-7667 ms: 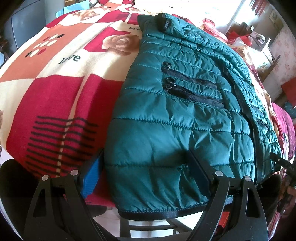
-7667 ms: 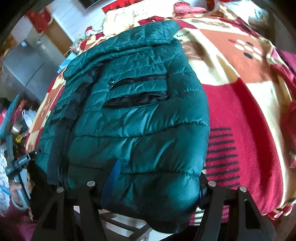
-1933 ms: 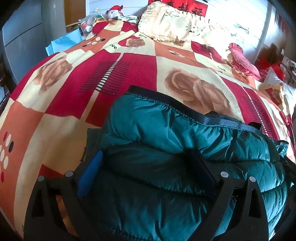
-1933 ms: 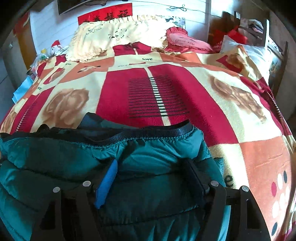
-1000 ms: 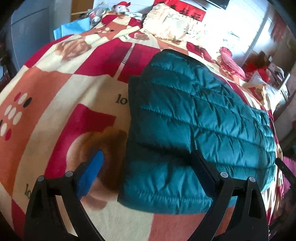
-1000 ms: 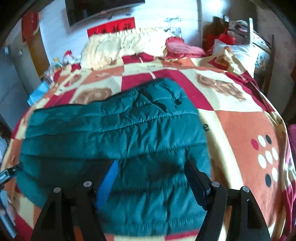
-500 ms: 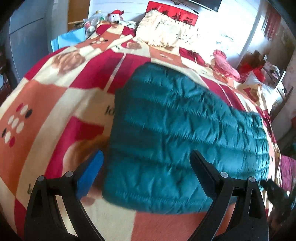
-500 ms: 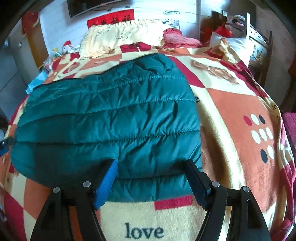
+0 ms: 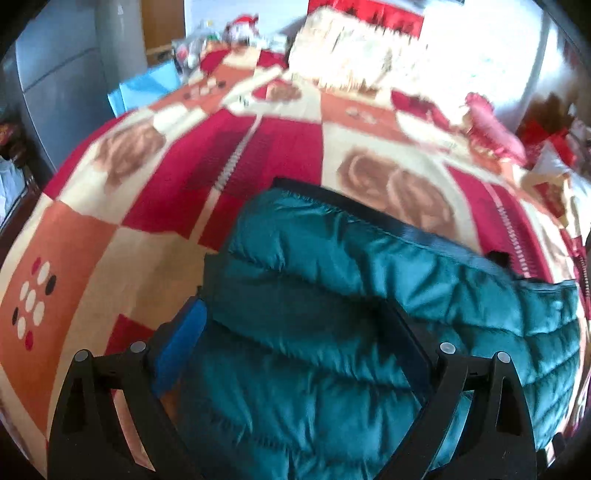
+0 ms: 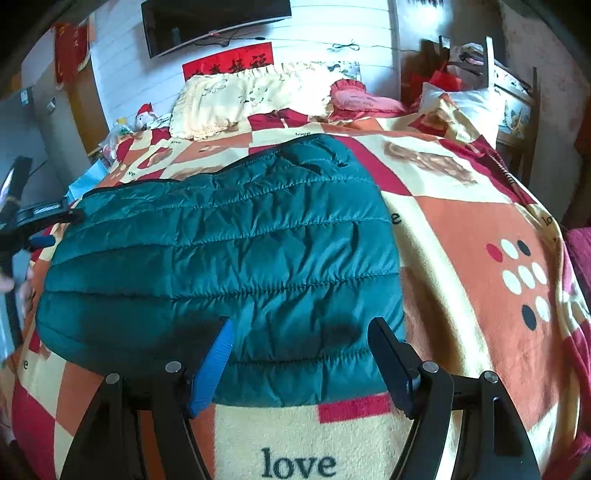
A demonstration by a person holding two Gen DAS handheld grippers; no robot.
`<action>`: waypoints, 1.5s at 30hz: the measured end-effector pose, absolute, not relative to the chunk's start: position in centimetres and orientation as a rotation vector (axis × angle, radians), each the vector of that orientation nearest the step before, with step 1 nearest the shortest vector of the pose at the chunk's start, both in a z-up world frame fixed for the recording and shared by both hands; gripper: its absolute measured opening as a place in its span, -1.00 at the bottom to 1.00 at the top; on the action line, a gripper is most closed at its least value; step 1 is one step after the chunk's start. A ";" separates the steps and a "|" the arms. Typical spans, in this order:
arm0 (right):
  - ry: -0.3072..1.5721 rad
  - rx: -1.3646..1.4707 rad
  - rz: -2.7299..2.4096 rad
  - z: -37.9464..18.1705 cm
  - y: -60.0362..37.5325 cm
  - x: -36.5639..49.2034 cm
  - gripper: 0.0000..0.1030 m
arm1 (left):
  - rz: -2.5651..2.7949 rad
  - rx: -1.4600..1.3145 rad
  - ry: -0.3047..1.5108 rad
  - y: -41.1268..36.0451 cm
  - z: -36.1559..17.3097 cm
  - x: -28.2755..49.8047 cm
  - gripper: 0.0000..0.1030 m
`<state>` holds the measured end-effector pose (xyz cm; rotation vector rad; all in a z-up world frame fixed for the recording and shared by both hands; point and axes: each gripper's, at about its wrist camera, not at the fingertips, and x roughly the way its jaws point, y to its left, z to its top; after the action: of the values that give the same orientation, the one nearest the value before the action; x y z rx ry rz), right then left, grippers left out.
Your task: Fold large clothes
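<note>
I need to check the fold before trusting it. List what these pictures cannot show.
- Left wrist view: motion blur; the jacket fills the left tool, so its grip is unclear.
- Right wrist view: the jacket's underside and folded-in sleeves hidden by its top layer; left tool cut off by the edge.

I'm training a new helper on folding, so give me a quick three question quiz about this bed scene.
1. True or false: the teal jacket lies on the patterned blanket.
2. Which word is printed on the blanket nearest the right gripper: A love, B home, C rose?
3. What hangs on the wall above the bed?

Key: 1 true. 2 A. 3 a dark flat screen.
</note>
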<state>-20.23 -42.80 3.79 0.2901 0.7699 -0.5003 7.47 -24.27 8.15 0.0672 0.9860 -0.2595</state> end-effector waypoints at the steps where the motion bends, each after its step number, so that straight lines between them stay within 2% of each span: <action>1: 0.783 0.294 -0.495 3.5 -43.1 -19.9 0.41 | -0.257 0.049 1.002 -24.2 7.5 8.0 0.84; 4: 0.794 0.300 -0.485 2.8 -43.3 -19.4 0.41 | -0.259 0.035 1.018 -24.2 6.5 8.7 0.88; 6: 0.797 0.300 -0.484 2.5 -43.5 -19.2 0.41 | -0.260 0.055 1.025 -24.5 6.1 9.0 0.99; 11: 0.832 0.273 -0.490 2.3 -43.2 -18.8 0.42 | -0.295 -0.019 1.068 -23.1 6.2 9.2 0.99; 18: 0.756 0.305 -0.501 5.6 -42.4 -20.3 0.42 | -0.350 -0.072 0.985 -19.4 8.9 4.0 0.99; 23: 0.771 0.255 -0.478 6.1 -40.8 -18.7 0.42 | -0.379 -0.040 0.945 -17.5 9.3 0.0 0.99; 27: 0.861 0.250 -0.499 3.4 -40.8 -17.2 0.42 | -0.380 0.051 0.916 -17.1 8.7 -2.8 0.99; 30: 0.862 0.295 -0.493 2.2 -41.5 -17.3 0.42 | -0.361 0.142 0.905 -17.4 8.1 -4.4 0.99; 39: 0.830 0.340 -0.486 4.7 -41.4 -19.2 0.42 | -0.372 0.201 0.861 -17.8 7.8 -6.9 0.99; 45: 0.841 0.343 -0.488 4.2 -41.1 -18.2 0.42 | -0.378 0.208 0.833 -17.7 8.3 -7.9 0.99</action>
<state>-18.19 -41.13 4.19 0.3434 0.8411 -0.4882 -7.90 -17.67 8.29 0.2077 0.8334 -0.3781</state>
